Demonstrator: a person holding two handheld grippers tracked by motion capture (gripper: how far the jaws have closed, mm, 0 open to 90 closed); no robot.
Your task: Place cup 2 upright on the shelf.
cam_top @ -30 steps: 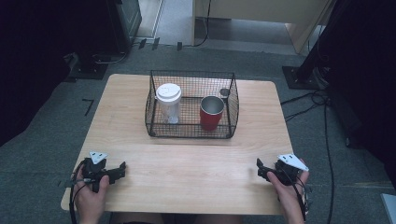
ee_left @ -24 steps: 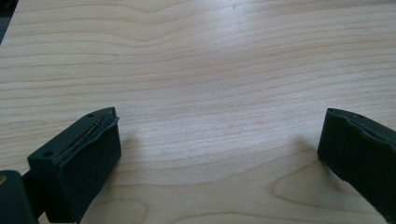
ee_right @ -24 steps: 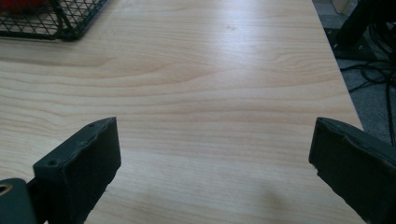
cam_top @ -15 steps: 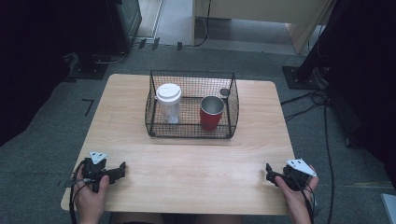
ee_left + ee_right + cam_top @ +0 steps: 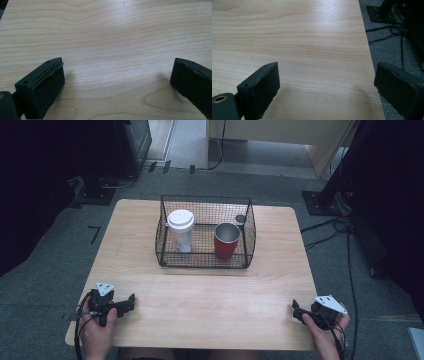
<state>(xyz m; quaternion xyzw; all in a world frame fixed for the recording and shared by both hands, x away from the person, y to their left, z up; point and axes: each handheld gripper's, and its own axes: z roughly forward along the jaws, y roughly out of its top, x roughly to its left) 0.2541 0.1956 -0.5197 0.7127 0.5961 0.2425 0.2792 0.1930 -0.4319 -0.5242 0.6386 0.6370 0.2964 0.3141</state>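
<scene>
Resting at the near corners of the desk (image 5: 200, 290), both tongs stand wide and empty: the left tongs (image 5: 131, 300) and the right tongs (image 5: 295, 309) each point inward, well apart from the wire basket (image 5: 200, 262) toward the far side. Inside the basket, the red cup (image 5: 226, 241) stands upright in its right half, the white-lidded cup (image 5: 180, 229) in its left half. Judging by this, the right tongs lie nearer the red cup, the left nearer the lidded one.

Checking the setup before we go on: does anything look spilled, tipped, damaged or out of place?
Nothing stands out. The white-lidded cup and the red cup stand upright inside the wire basket. The left gripper and right gripper are open and hold nothing.
</scene>
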